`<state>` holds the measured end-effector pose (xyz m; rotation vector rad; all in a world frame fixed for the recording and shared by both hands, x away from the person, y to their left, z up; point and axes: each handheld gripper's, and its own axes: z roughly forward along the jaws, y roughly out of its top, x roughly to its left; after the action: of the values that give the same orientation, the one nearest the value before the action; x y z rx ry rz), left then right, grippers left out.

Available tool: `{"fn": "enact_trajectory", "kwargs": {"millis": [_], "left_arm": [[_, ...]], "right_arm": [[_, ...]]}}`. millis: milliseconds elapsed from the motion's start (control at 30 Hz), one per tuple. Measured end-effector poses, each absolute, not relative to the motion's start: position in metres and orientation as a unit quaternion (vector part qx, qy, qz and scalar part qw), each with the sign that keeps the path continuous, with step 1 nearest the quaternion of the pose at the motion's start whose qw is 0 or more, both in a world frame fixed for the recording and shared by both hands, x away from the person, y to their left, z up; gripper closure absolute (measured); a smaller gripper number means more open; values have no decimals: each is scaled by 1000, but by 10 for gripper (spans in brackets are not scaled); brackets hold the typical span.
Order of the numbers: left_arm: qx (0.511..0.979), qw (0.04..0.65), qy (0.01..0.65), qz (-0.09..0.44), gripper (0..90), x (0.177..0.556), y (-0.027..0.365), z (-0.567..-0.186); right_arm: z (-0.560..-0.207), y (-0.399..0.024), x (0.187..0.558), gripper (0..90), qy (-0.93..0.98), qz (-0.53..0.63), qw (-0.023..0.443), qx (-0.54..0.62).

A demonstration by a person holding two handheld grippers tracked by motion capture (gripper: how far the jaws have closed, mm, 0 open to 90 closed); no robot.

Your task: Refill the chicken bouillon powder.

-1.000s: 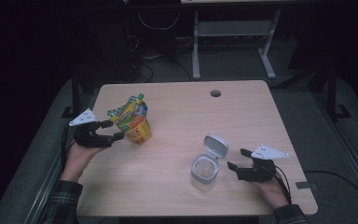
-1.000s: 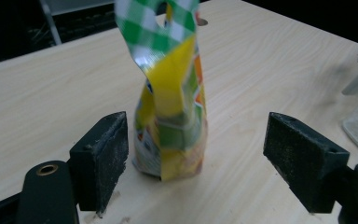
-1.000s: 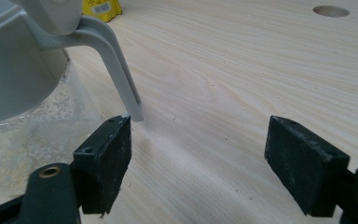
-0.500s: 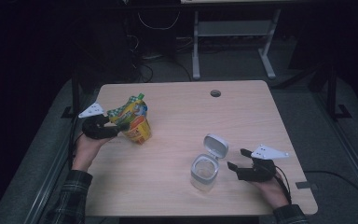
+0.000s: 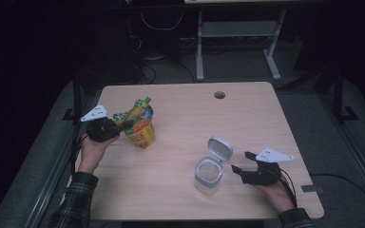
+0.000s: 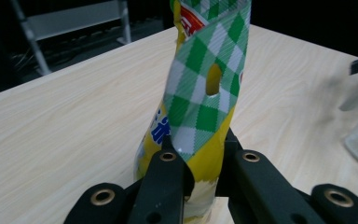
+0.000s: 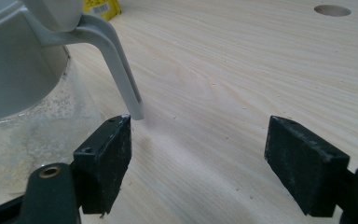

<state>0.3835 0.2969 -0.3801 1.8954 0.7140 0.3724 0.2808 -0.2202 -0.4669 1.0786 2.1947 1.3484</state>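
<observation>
A: What sits on the wooden table (image 5: 180, 137)?

B: At the left, a yellow and green snack pouch (image 5: 140, 124) stands upright. Near the right, a clear container (image 5: 208, 175) has its white flip lid (image 5: 220, 148) raised.

A: And the grippers?

B: The left gripper (image 5: 123, 126) has just been closing and now pinches the pouch's edge. The right gripper (image 5: 242, 161), jaws wide with nothing between them, rests just beside the container.

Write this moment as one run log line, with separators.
left hand-held gripper: just closed on snack pouch | right hand-held gripper: open beside open-lidded container
</observation>
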Motion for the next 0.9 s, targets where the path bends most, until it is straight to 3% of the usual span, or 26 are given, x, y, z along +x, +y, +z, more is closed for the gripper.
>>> {"fn": "enact_trajectory", "kwargs": {"millis": [600,733,900], "left_arm": [[794,544,255,92,900,364,274,-368],[795,548,248,81,900,359,270,-365],[803,542,237,69,900,349,264,-359]], "right_arm": [[-463,-223,278,238,770,477,179,384],[-458,-227,273,306,762,482,174,395],[-442,-228,261,565,768,483,163,388]]}}
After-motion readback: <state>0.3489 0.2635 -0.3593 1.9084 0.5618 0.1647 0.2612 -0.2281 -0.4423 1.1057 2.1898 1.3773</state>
